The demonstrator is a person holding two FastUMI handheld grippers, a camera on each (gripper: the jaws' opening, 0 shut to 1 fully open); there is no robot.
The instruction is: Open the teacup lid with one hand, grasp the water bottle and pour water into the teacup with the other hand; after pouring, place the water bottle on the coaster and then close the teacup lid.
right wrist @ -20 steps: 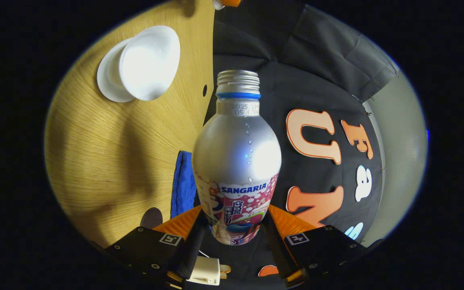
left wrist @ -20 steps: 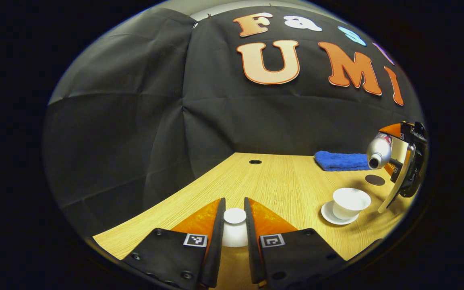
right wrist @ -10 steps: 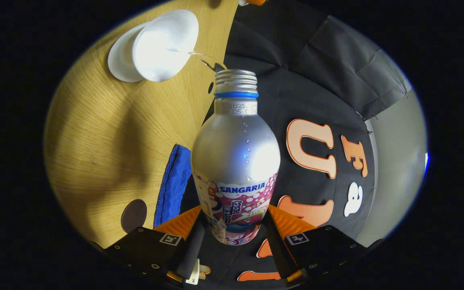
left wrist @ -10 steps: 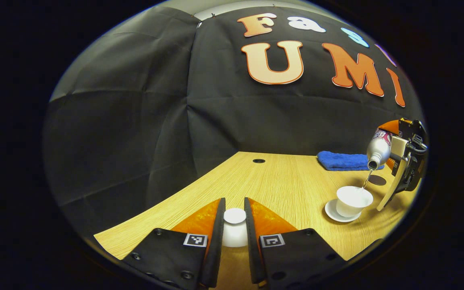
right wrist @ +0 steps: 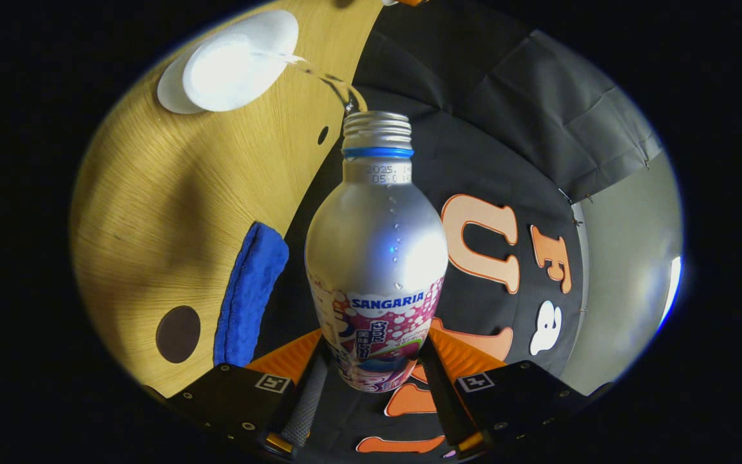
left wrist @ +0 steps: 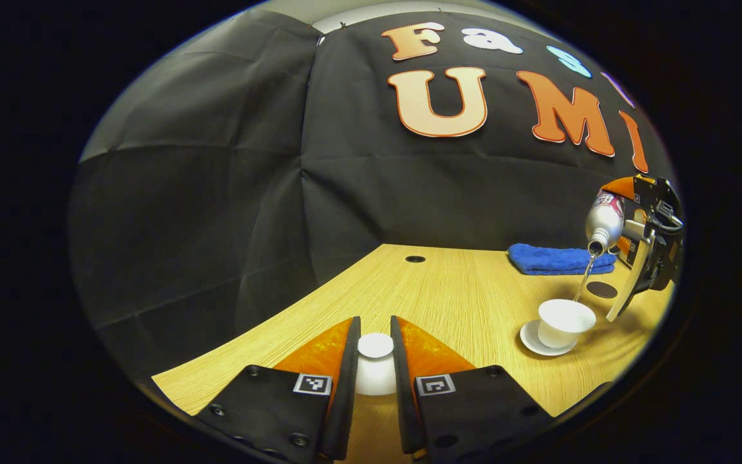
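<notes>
Left tongs (left wrist: 375, 380) at 6 o'clock, clamped on teacup lid (left wrist: 375, 364) above bench (left wrist: 461, 303). Teacup (left wrist: 564, 322) at 3 o'clock. Right tongs (right wrist: 371, 386) gripped tilted water bottle (right wrist: 377, 258); stream (right wrist: 319, 76) met cup. Risk: overtilt, thin stream overshooting rim onto bench; coaster (right wrist: 178, 334) waited.

Black cloth wall (left wrist: 216, 193) w/ creases, hung behind and on left side of light wood table (left wrist: 461, 296). Small round cable hole (left wrist: 415, 259) in table near back edge; pale grey wall (right wrist: 628, 258) beyond cloth edge, w/ bright light.

Tipped silver bottle (right wrist: 376, 258) — stream into teacup (right wrist: 229, 71)
</notes>
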